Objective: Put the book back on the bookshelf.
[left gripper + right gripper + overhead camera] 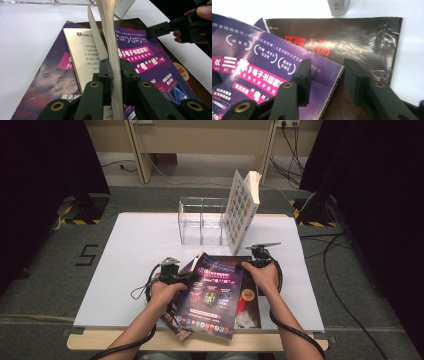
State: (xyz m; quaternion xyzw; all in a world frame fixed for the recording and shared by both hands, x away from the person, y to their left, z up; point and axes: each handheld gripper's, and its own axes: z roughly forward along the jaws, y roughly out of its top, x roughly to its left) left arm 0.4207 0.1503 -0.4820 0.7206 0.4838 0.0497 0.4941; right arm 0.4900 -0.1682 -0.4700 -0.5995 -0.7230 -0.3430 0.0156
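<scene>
The left gripper (113, 75) is pinching a sheaf of pages of the purple magazine (212, 295), lying atop a dark magazine (362, 42) near the bench (125, 260) front. The right gripper (325, 72) is straddling the purple magazine's edge, jaws wide, gripping nothing. Pulling risks tearing pages or dragging both magazines.

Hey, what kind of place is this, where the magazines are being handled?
Probably a lab or recording studio set up for data capture: a white table ringed by black curtains, cables across the grey carpeted floor, and hazard-striped stand bases at the corners.
</scene>
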